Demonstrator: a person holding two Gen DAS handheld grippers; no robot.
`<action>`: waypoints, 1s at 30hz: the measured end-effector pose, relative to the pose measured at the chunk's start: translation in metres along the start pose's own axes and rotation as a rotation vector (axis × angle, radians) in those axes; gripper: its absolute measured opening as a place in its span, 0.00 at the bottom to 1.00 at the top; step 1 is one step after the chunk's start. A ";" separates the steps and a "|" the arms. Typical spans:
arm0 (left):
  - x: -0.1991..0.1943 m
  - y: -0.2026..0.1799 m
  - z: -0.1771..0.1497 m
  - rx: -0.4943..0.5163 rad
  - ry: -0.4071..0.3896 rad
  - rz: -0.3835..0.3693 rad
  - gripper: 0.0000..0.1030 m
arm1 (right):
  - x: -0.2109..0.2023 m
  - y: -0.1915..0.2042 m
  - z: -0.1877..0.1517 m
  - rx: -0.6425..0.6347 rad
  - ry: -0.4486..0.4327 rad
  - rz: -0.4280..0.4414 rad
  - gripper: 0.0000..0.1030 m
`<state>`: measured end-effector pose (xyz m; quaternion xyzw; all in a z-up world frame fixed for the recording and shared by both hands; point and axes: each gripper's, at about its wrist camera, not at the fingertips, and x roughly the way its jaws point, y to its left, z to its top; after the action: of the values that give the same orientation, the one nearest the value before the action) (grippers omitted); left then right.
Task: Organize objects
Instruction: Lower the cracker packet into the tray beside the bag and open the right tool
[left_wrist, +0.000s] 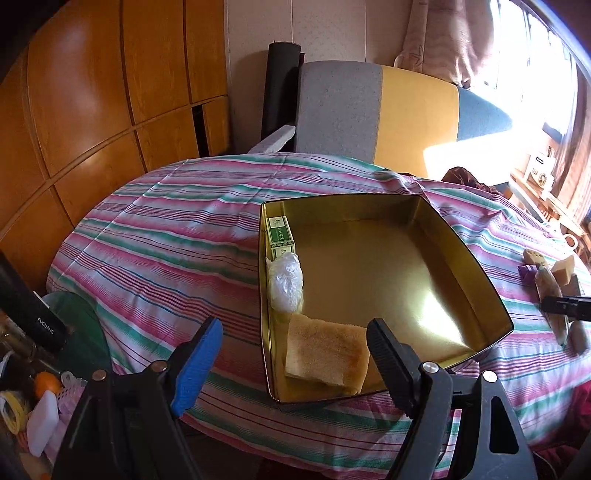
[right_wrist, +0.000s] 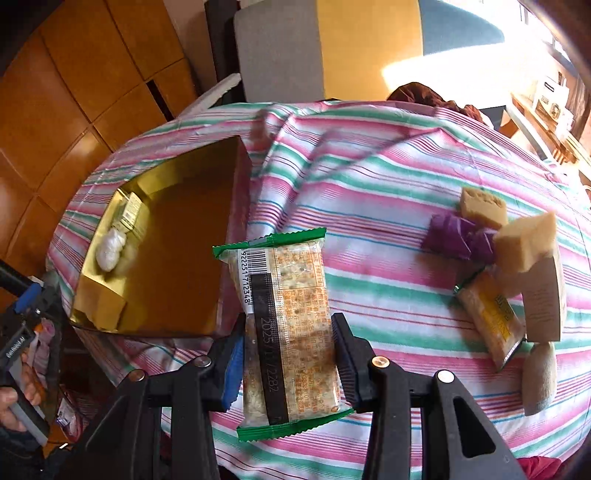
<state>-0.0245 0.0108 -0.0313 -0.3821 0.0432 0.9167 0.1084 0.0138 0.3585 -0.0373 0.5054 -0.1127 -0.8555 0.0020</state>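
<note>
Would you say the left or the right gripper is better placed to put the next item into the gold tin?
Right: the right gripper is already shut on the cracker packet beside the gold tin. The left gripper is open and empty over the tin's near corner.

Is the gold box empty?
No, the gold box already holds a green packet, a white plastic bundle and a tan sponge.

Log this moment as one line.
right gripper: shut on cracker packet | left gripper: open, empty | gold tin: sponge inside
</note>
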 end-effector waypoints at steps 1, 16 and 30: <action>0.000 0.002 0.000 -0.004 -0.003 0.001 0.78 | 0.000 0.010 0.007 -0.007 -0.005 0.020 0.42; 0.004 0.067 -0.014 -0.145 0.010 0.090 0.78 | 0.129 0.175 0.090 -0.071 0.145 0.105 0.42; 0.013 0.085 -0.024 -0.188 0.038 0.094 0.78 | 0.167 0.218 0.073 -0.055 0.257 0.275 0.45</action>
<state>-0.0366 -0.0734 -0.0583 -0.4055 -0.0232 0.9134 0.0281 -0.1547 0.1401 -0.1050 0.5903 -0.1562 -0.7781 0.1470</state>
